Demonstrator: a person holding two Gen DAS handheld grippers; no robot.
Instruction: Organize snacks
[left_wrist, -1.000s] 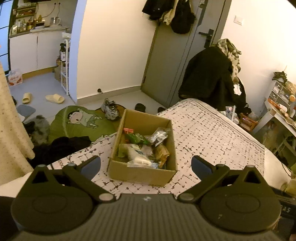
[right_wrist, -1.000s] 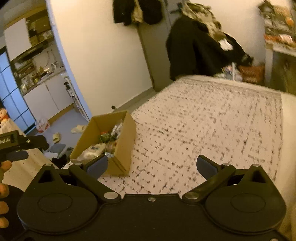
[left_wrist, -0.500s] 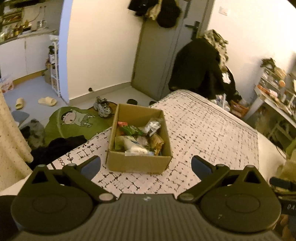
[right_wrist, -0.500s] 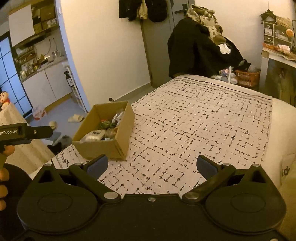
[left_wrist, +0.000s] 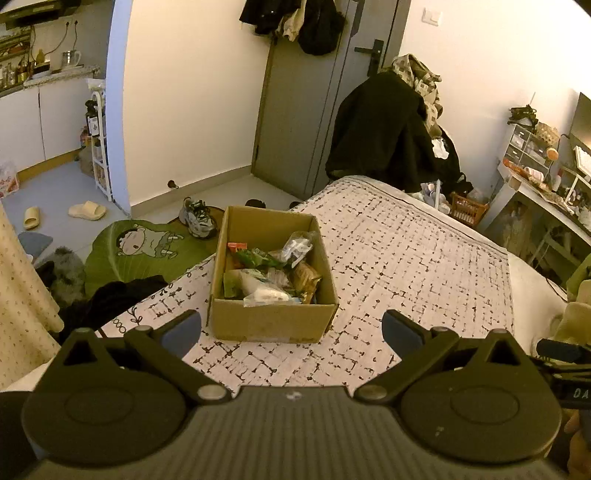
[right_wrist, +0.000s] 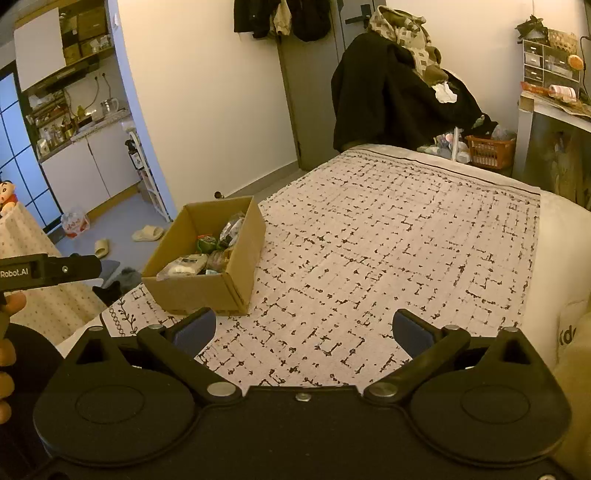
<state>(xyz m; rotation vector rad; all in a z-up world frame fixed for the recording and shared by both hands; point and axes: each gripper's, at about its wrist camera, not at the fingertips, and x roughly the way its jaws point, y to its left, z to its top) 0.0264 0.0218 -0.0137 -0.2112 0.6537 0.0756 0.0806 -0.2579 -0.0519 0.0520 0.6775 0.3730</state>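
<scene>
An open cardboard box stands on the bed's patterned cover near its left edge. Several snack packets fill it: green, clear, white and brown wrappers. The box also shows in the right wrist view, ahead and to the left. My left gripper is open and empty, just in front of the box's near wall. My right gripper is open and empty above the bare cover, to the right of the box. The left gripper's finger shows at the left edge of the right wrist view.
A green cartoon cushion, dark clothes and shoes lie on the floor left of the bed. A coat-draped chair stands past the bed's far end. A cluttered desk is at the right. A door is behind.
Both views have steadied and drawn back slightly; the box sits more centred before my left gripper. Both grippers stay open and empty. The box has not moved.
</scene>
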